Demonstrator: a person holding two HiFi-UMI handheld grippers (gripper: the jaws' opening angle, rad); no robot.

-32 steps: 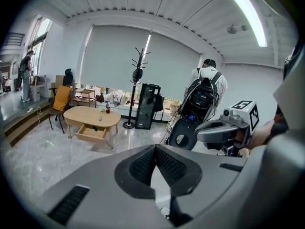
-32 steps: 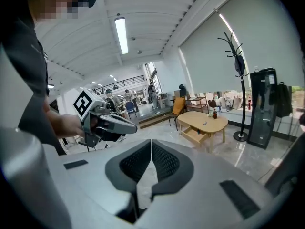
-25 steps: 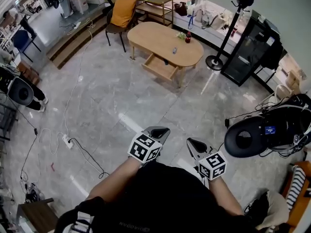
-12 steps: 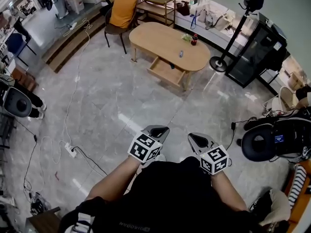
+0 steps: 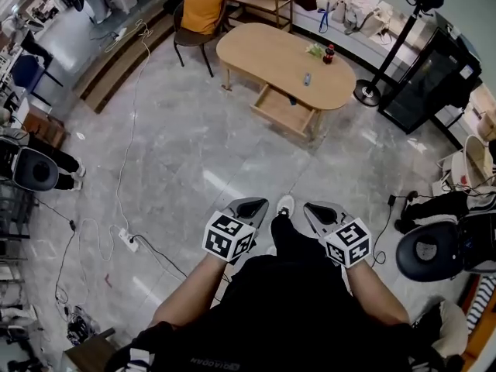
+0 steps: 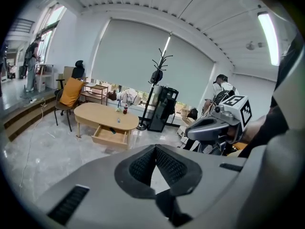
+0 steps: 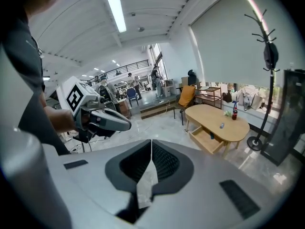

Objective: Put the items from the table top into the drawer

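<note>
The left tongs [image 5: 249, 207] and right tongs [image 5: 318, 210] are hanging pressed together, pinching nothing, well apart from the desk [image 5: 260, 49]. A bottle [image 5: 329, 53] is standing near its far edge, a small grey item [image 5: 307, 78] lying mid-top — both probably light and rigid, the bottle smooth, best pinched across its body. The drawer [image 5: 285, 111] is gaping under the near edge.

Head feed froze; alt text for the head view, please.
The left gripper and right gripper are shut, held near the person's body, far from the oval table, whose drawer is open; a bottle stands on the tabletop.
</note>
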